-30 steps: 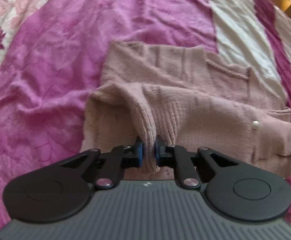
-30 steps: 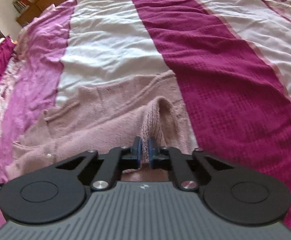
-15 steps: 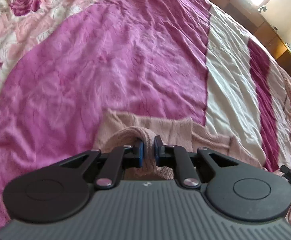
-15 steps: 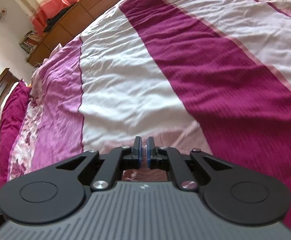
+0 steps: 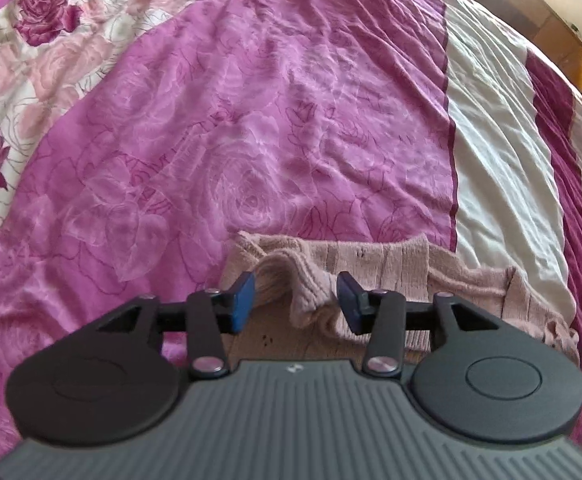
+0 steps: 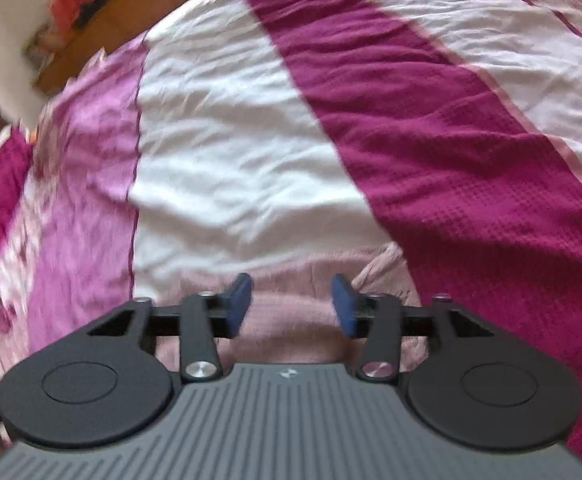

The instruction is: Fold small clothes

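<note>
Your left gripper (image 5: pixel 296 298) has just been opening, a fold of the pink sweater (image 5: pixel 387 264) loose between its spread jaws. Your right gripper (image 6: pixel 289 304) has just been opening too, above the sweater (image 6: pixel 291 320) on the bedspread (image 6: pixel 227 168).

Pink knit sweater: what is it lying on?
The pink knit sweater lies on the bedspread, across its pink and white panels. What sits under the folded layers is hidden.

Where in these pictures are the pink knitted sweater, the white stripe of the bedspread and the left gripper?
pink knitted sweater (image 5: pixel 387 258): left wrist view, ribbed edge.
white stripe of the bedspread (image 6: pixel 227 148): right wrist view, its middle.
left gripper (image 5: pixel 296 300): left wrist view, between its fingers.
</note>
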`<act>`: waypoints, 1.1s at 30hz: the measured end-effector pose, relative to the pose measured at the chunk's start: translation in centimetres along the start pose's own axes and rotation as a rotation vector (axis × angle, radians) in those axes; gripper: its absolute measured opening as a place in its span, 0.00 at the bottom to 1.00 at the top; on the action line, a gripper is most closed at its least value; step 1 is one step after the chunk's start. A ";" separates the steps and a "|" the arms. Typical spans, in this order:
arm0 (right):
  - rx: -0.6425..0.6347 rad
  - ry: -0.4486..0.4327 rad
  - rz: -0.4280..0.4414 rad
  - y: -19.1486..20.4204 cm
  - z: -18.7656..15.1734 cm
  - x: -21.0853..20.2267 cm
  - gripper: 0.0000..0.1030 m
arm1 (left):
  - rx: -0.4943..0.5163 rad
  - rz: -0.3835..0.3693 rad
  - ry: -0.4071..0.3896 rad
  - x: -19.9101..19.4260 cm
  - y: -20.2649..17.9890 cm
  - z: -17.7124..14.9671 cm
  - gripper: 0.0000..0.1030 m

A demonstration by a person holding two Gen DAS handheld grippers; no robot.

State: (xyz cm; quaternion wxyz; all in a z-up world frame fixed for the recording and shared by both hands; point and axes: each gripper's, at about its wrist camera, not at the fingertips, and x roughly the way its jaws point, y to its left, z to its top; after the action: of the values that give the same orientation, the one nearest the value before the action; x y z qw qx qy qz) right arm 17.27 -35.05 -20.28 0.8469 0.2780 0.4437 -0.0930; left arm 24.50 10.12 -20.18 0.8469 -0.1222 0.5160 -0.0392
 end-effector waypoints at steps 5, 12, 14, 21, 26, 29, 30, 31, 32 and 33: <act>-0.184 0.105 -0.044 3.7 -0.4 2.2 0.61 | -0.014 -0.005 0.017 0.5 -0.1 -0.4 0.46; -0.369 0.233 -0.159 6.2 -1.8 6.0 0.23 | 0.007 -0.040 0.033 1.0 -0.4 -1.0 0.39; -0.386 0.228 -0.176 6.0 -2.0 5.6 0.10 | 0.034 -0.052 0.036 1.1 -0.5 -1.2 0.12; -0.304 0.035 -0.178 4.9 1.8 1.4 0.08 | 0.057 -0.048 -0.014 1.0 -0.5 0.0 0.08; -0.135 -0.015 -0.209 2.9 5.0 2.6 0.11 | 0.009 -0.009 -0.058 1.2 -0.8 2.0 0.10; -0.054 0.002 -0.191 1.8 5.2 2.9 0.32 | 0.018 -0.017 -0.053 1.0 -1.3 2.5 0.18; -0.055 -0.003 -0.182 1.6 4.9 2.6 0.43 | 0.041 -0.015 -0.052 0.9 -1.6 2.4 0.23; -0.072 -0.009 -0.174 1.6 4.3 2.4 0.48 | 0.067 -0.008 -0.053 0.7 -1.9 2.3 0.31; -0.095 -0.009 -0.167 1.7 3.7 2.2 0.48 | 0.092 -0.004 -0.055 0.6 -2.1 2.1 0.34; -0.124 -0.006 -0.153 2.0 3.1 2.2 0.48 | 0.121 -0.003 -0.055 0.6 -2.4 1.8 0.34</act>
State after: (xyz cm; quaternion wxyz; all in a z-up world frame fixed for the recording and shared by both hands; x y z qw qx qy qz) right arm 21.49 -34.92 -19.89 0.8542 0.1901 0.4660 -0.1308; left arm 26.48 7.97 -19.30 0.8665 -0.0723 0.4892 -0.0681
